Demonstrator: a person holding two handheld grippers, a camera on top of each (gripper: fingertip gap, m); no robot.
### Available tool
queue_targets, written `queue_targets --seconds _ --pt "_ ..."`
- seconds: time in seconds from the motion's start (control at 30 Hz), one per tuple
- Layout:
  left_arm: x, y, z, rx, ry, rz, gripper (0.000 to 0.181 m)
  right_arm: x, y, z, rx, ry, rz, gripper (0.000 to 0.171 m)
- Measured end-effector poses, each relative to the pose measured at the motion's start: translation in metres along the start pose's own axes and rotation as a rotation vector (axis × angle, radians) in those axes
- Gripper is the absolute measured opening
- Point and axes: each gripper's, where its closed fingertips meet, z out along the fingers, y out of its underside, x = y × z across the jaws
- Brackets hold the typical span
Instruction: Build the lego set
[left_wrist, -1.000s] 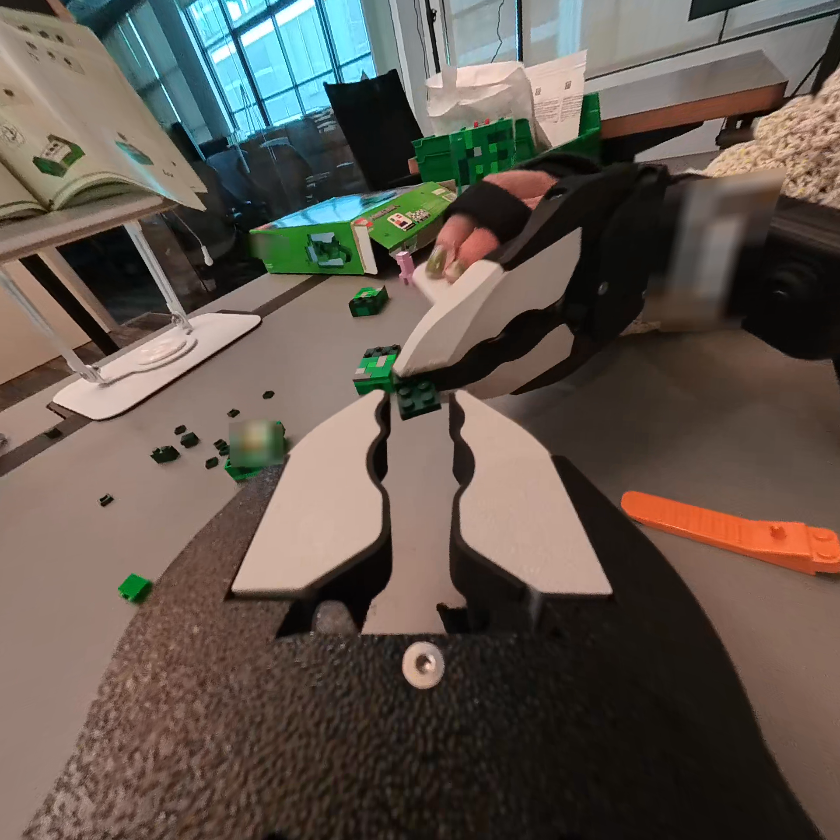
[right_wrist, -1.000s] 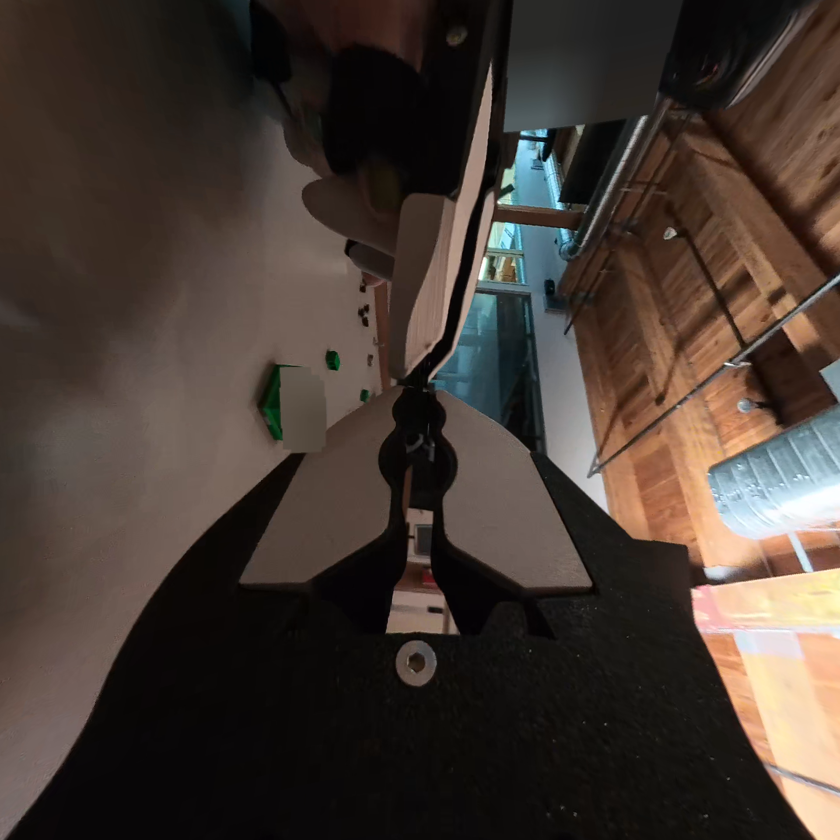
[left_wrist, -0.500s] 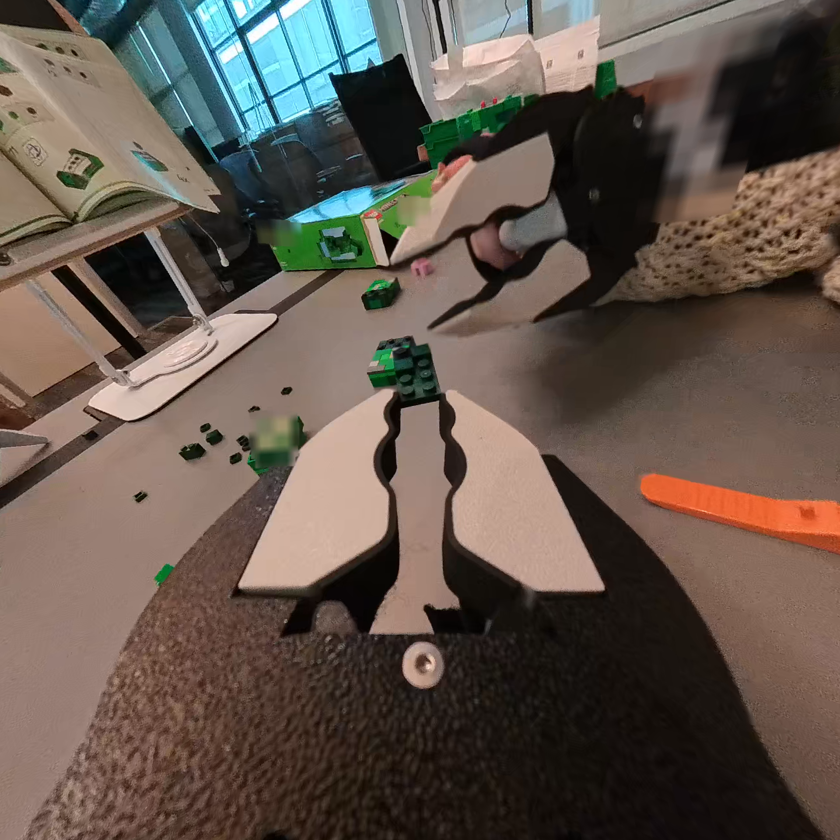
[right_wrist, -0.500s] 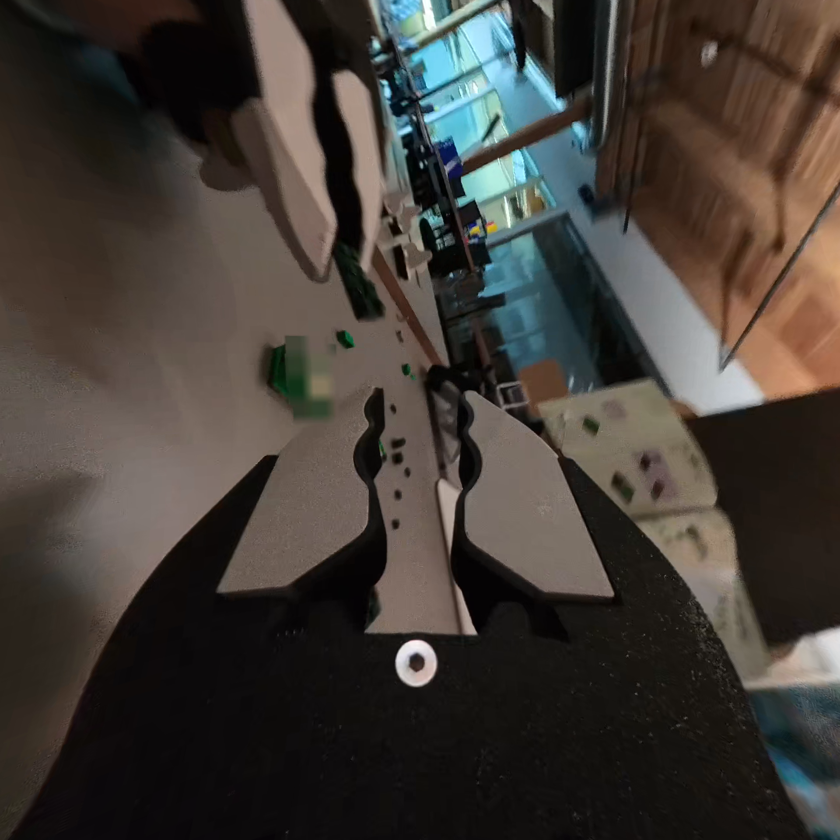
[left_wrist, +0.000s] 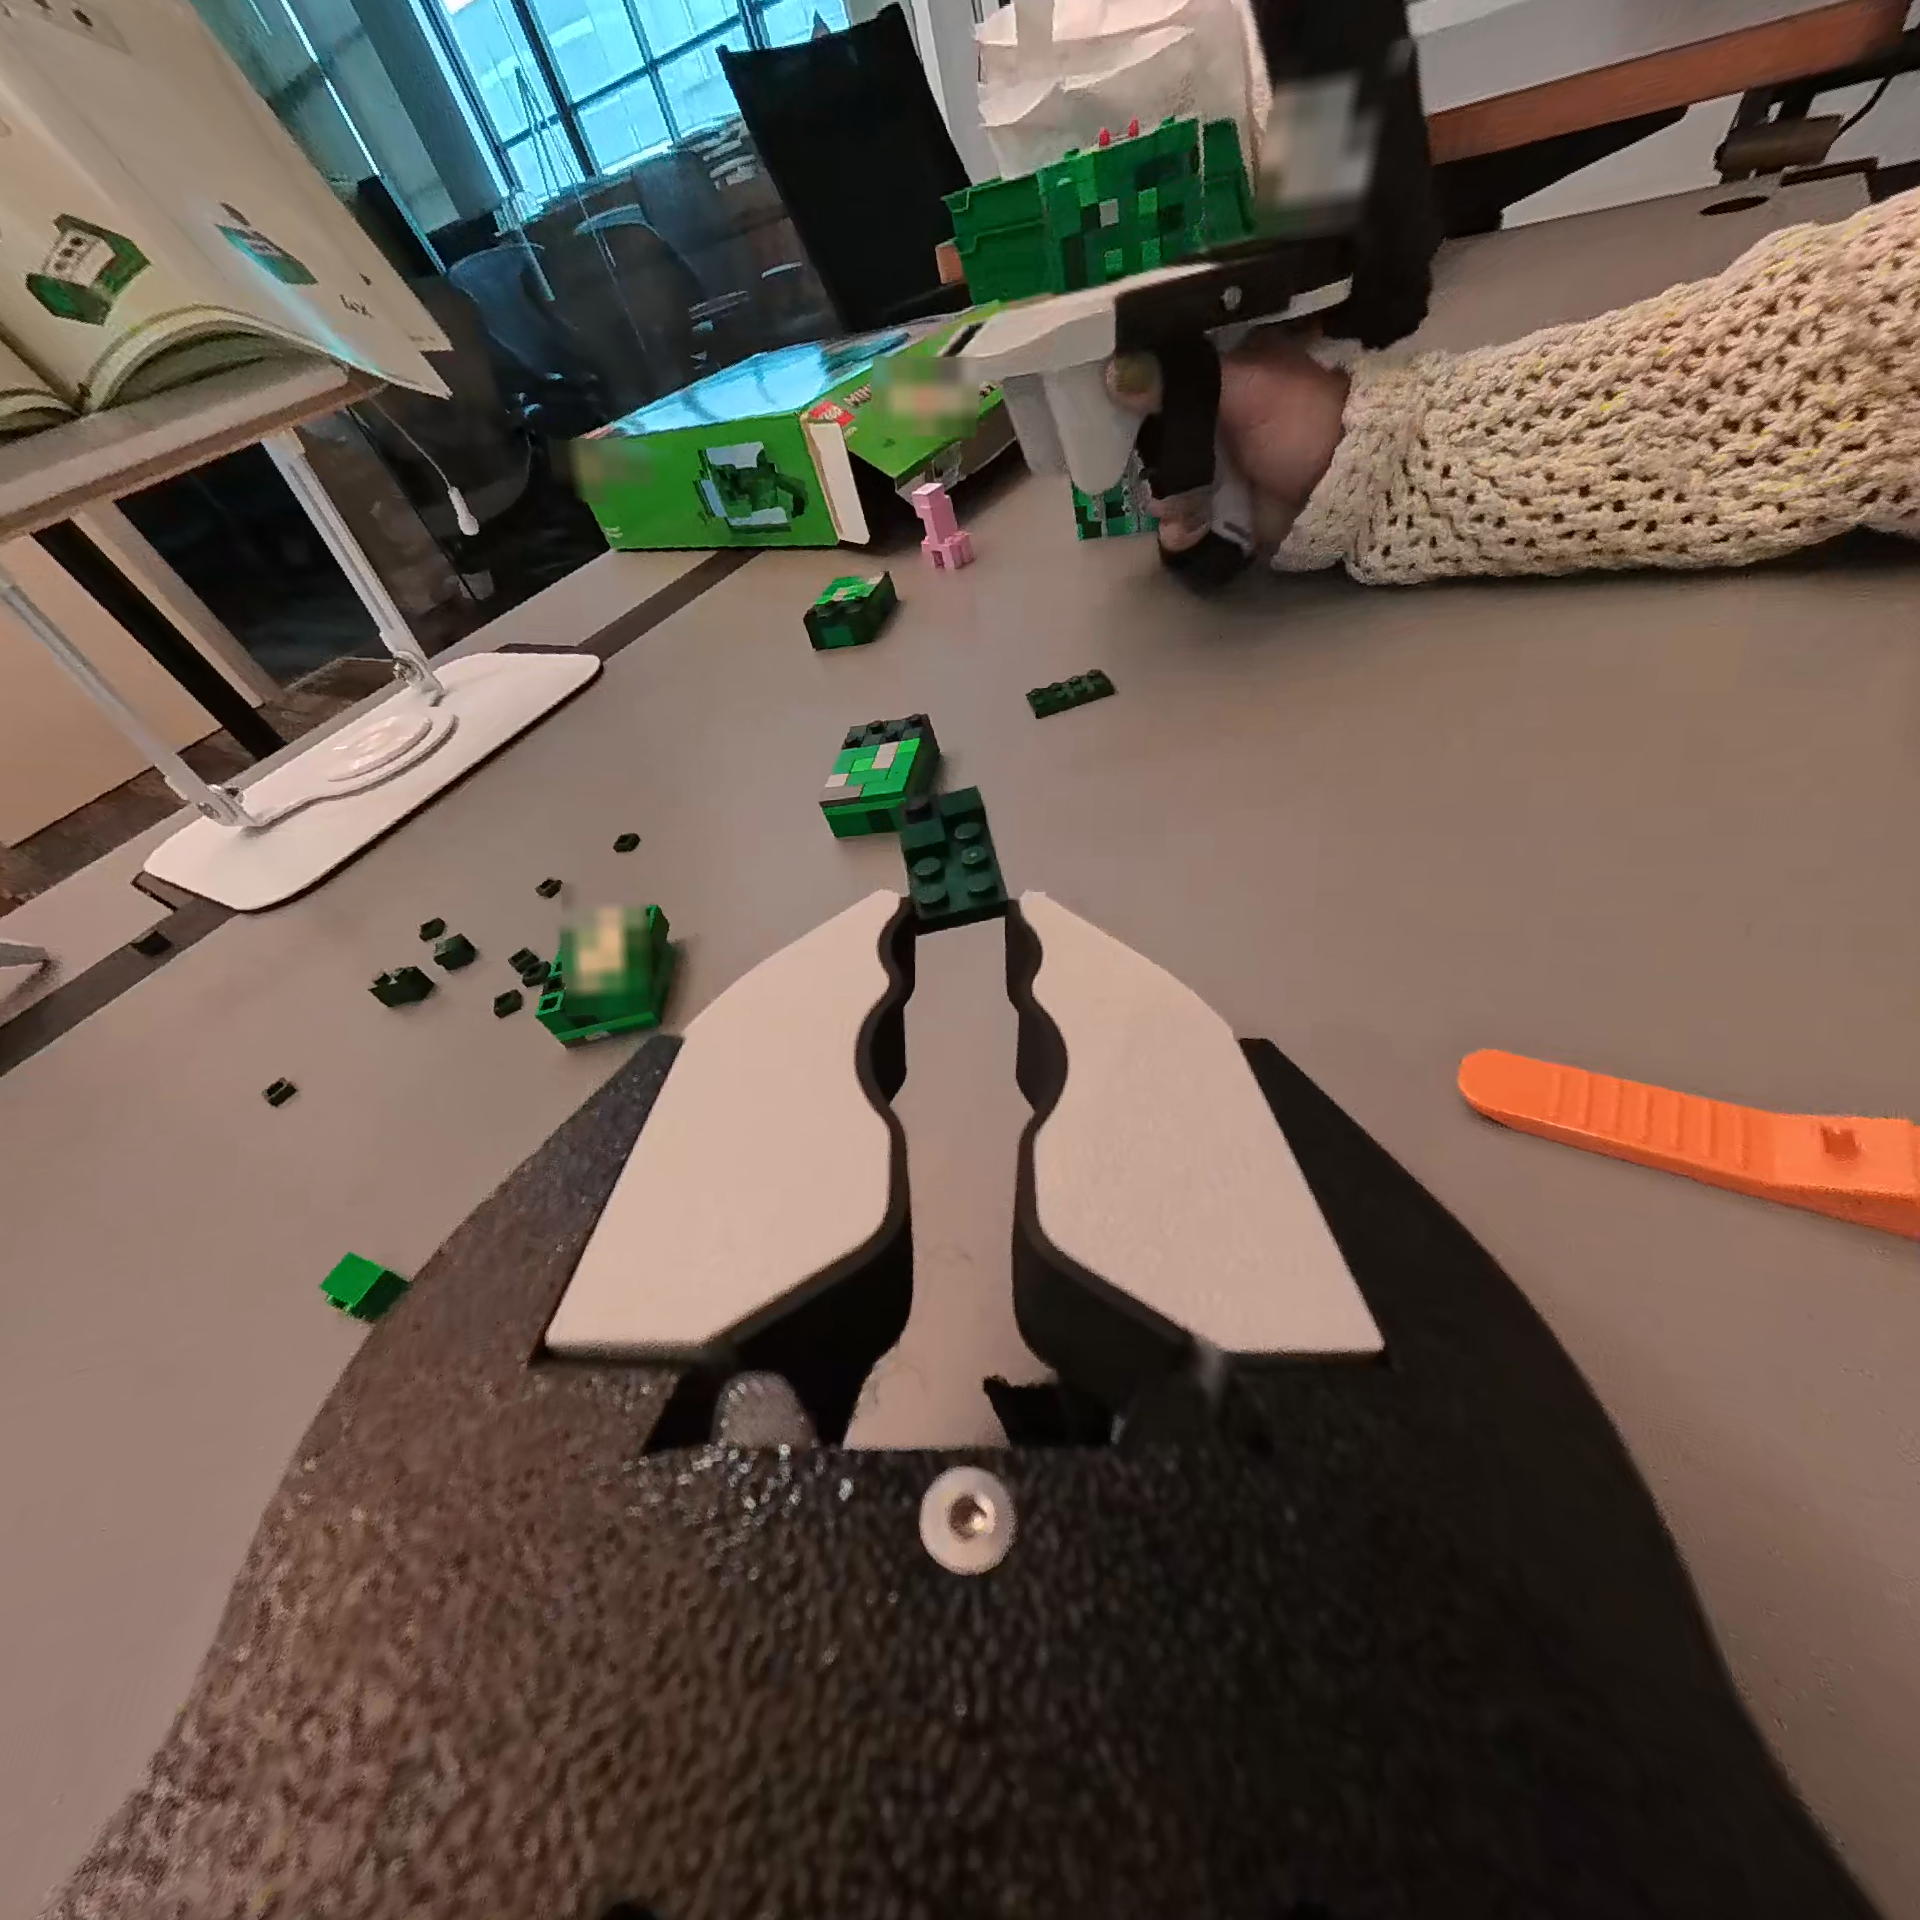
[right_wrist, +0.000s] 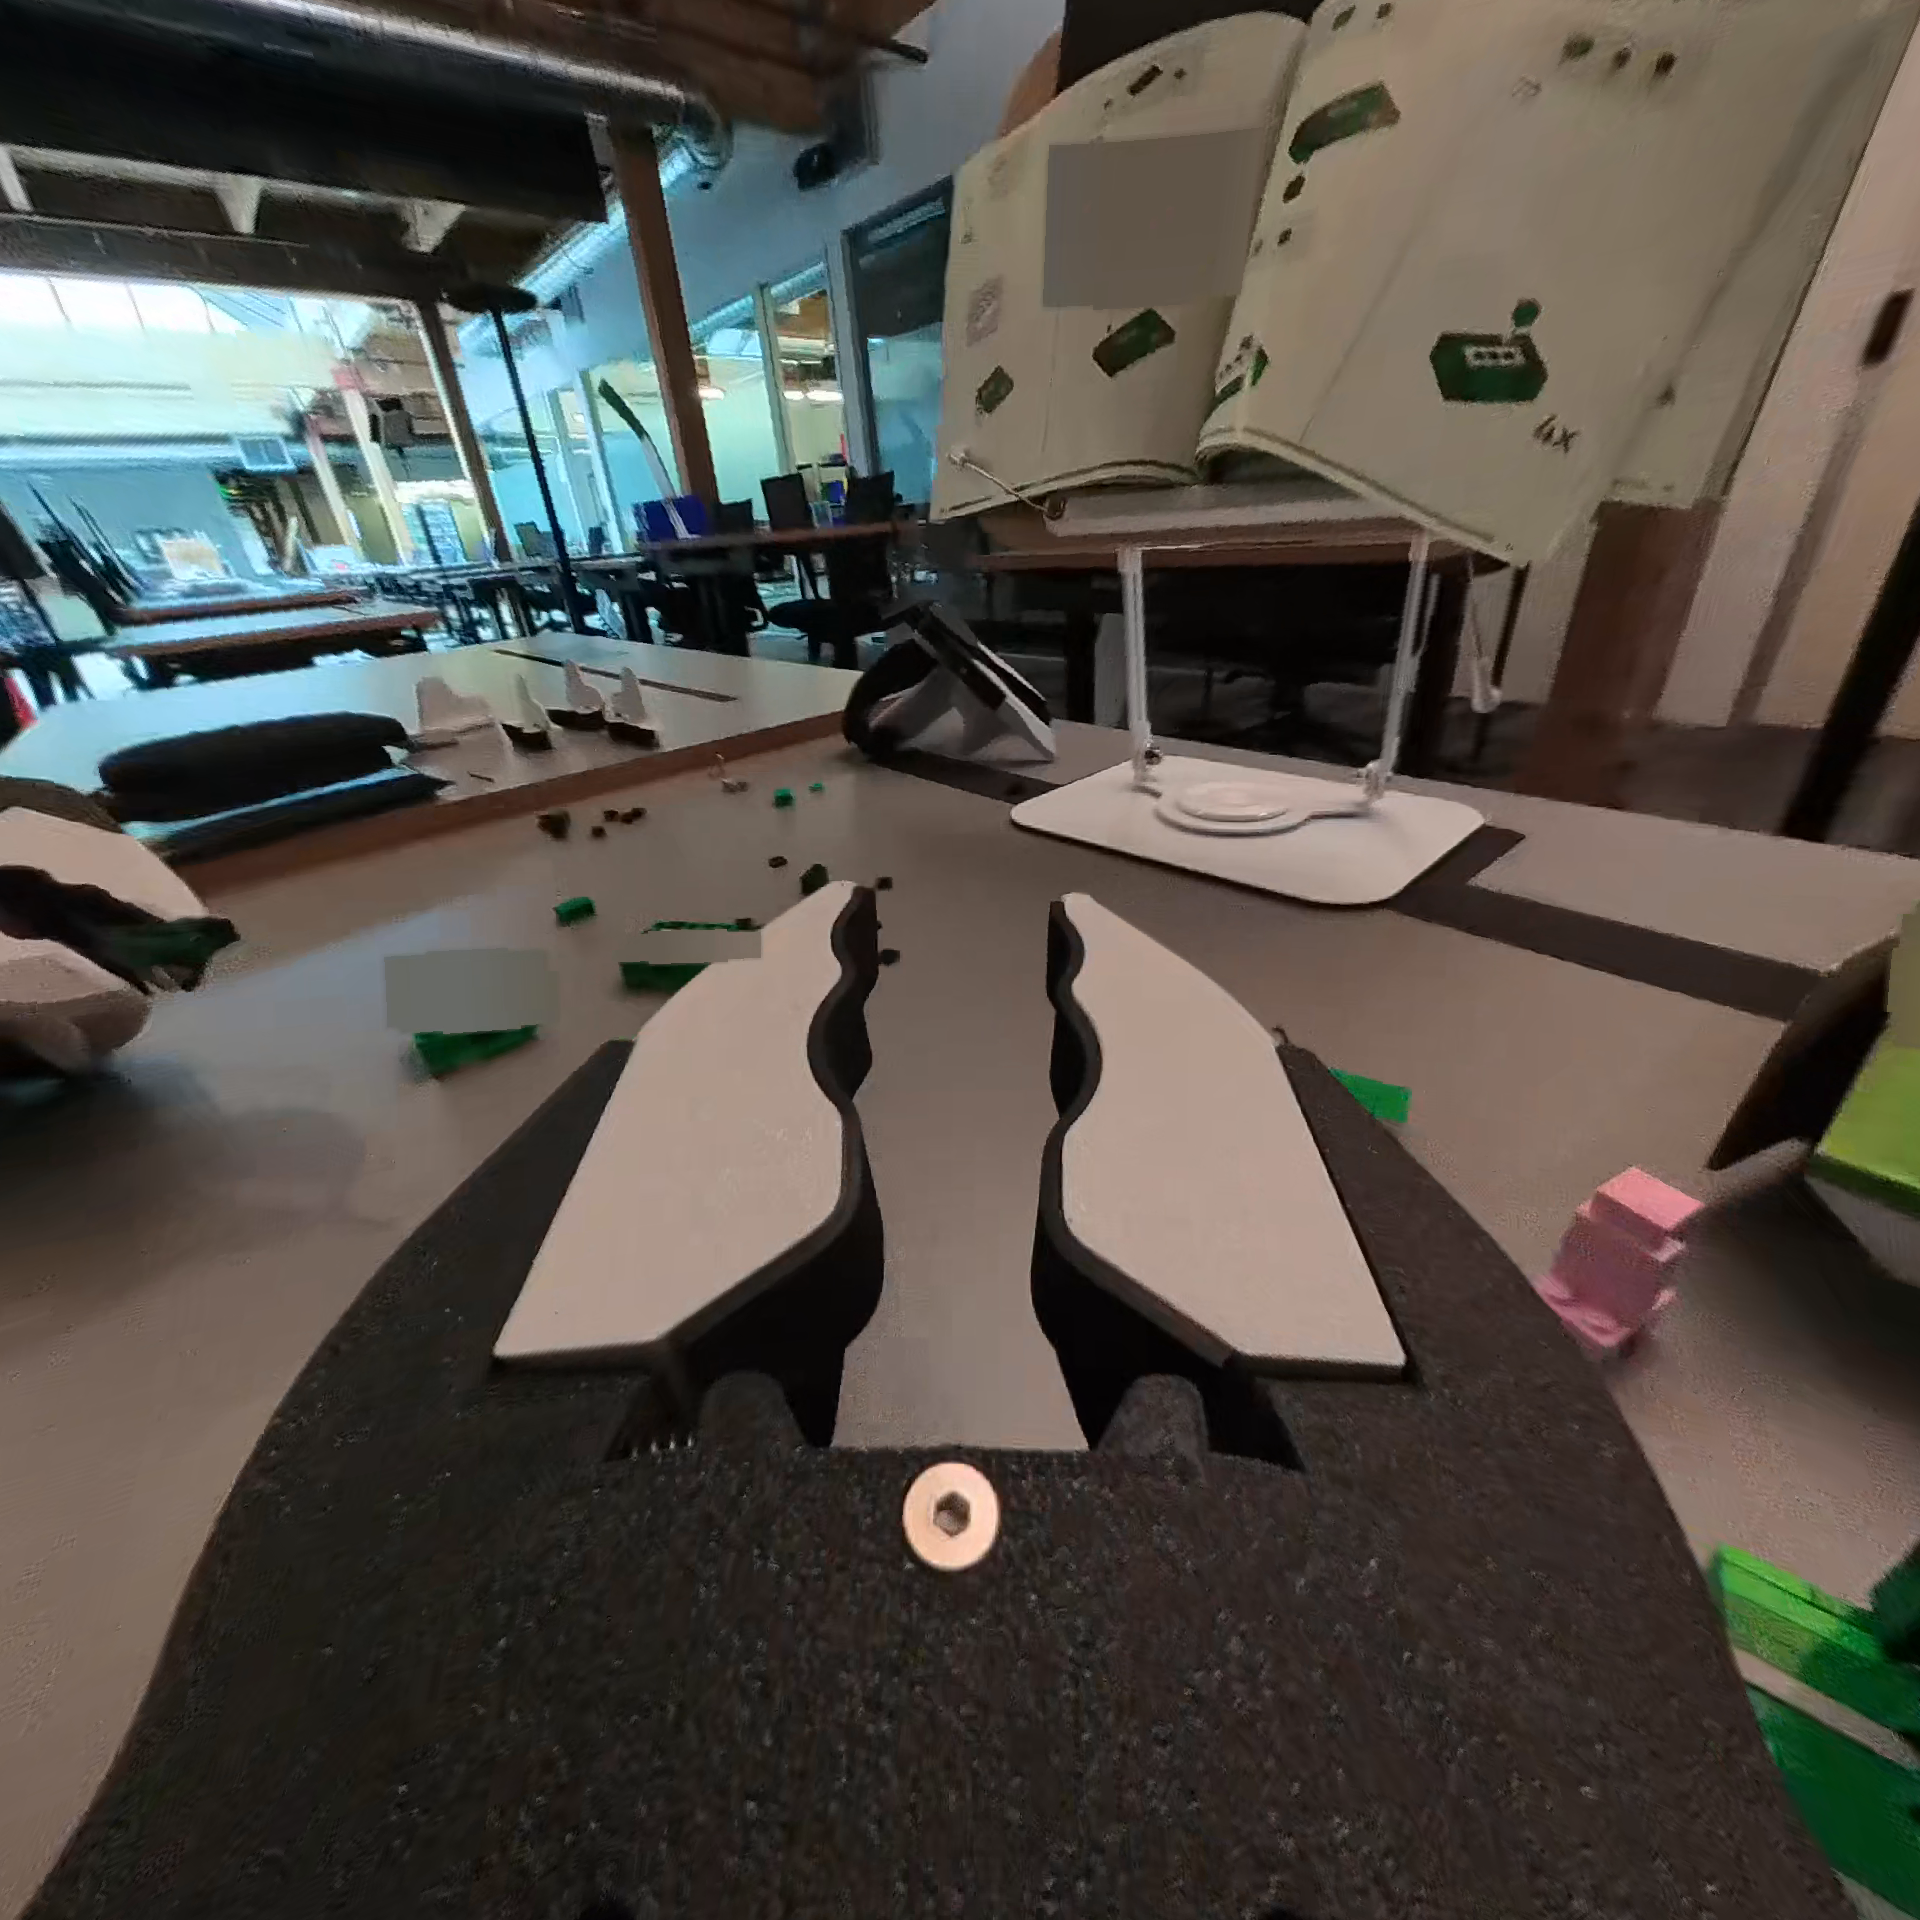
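Observation:
My left gripper is shut on a dark green studded plate, held low over the grey table. A small green and grey brick assembly sits just beyond the plate; I cannot tell if they are joined. My right gripper is open and empty, level over the table. It also shows far off in the left wrist view, above a small green block. The left gripper shows at the left edge of the right wrist view.
An orange brick separator lies to the right. Several loose green pieces, a green block, a dark plate, a pink figure and a green box lie around. A book stand holds the manual. There is about 25 centimeters between the tips of the two grippers.
The right gripper let go of the dark green plate, opened, turned level and drew back to the far side near the box. The left gripper keeps holding the plate.

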Motion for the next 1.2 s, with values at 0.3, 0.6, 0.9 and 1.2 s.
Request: queue_targets --seconds 0.3,0.6,0.9,1.2 --pt "-0.001 0.001 0.000 -0.011 -0.003 -0.023 0.016 -0.011 0.005 0.004 -0.031 -0.015 -0.100 0.027" --pt "-0.006 0.001 -0.003 -0.008 -0.028 -0.047 0.016 -0.009 0.005 0.004 -0.034 -0.007 -0.092 0.025" --pt "-0.011 0.002 -0.006 -0.003 -0.056 -0.048 0.016 -0.017 0.013 0.009 -0.088 -0.007 -0.185 0.021" --pt "-0.013 0.000 -0.009 0.007 -0.081 -0.027 0.016 -0.028 0.023 0.017 -0.165 -0.021 -0.286 0.023"
